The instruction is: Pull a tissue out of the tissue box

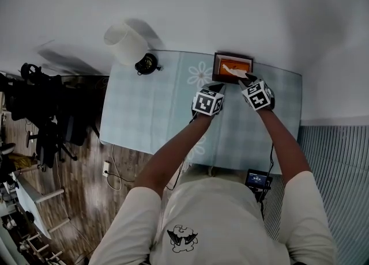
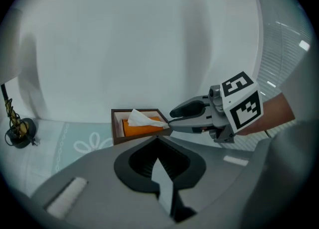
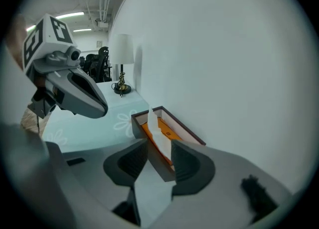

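A dark wooden tissue box (image 1: 217,68) with an orange insert stands at the far edge of the table by the wall. A white tissue (image 1: 235,72) sticks up out of it. My right gripper (image 1: 247,79) is open and sits just in front of the box. In the right gripper view the tissue (image 3: 151,122) and the near end of the box (image 3: 175,126) lie just beyond my open right gripper (image 3: 154,149), untouched. My left gripper (image 1: 218,88) is shut and empty, a little short of the box's left front. The left gripper view shows the box (image 2: 118,129), the tissue (image 2: 141,119) and the right gripper (image 2: 172,116) at the box's right corner.
A light-blue flowered cloth (image 1: 150,108) covers the table. A white-shaded lamp (image 1: 127,44) with a coiled cable at its base (image 1: 147,63) stands at the back left. The white wall rises right behind the box. A small screen device (image 1: 258,178) sits at the near right edge. Office chairs (image 1: 46,114) stand on the floor to the left.
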